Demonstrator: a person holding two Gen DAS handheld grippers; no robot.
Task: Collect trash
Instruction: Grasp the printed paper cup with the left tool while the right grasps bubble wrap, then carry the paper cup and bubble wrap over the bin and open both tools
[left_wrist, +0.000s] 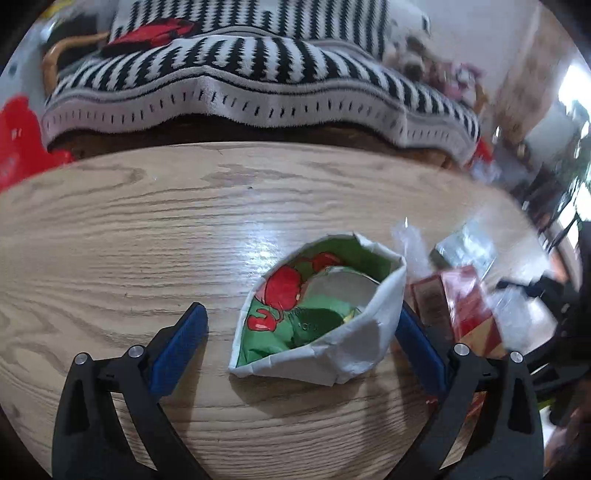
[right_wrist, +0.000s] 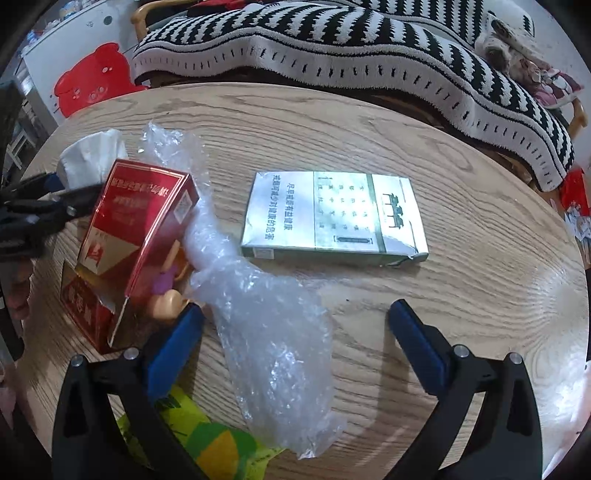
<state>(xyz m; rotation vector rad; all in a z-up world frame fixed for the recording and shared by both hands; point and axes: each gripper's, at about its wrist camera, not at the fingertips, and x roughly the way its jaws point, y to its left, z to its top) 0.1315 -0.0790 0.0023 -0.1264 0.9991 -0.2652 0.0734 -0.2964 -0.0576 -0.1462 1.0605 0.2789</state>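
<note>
Wood-grain table (right_wrist: 369, 122), striped black-and-white blanket (right_wrist: 369, 44) behind it.

My left gripper (left_wrist: 301, 317) stands spread wide around a folded paper bin (left_wrist: 325, 314), white outside, green-and-red print inside; its right pad looks to touch the bin's wall, the left pad is well clear.

From my right wrist, left to right: a red cigarette pack (right_wrist: 144, 236) propped tilted on other litter, crumpled clear plastic wrap (right_wrist: 258, 317) just beside it, then a flat silver-green cigarette pack (right_wrist: 332, 218) lying apart. My right gripper (right_wrist: 295, 317) hangs open over the wrap, which lies between the pads, ungripped.
</note>
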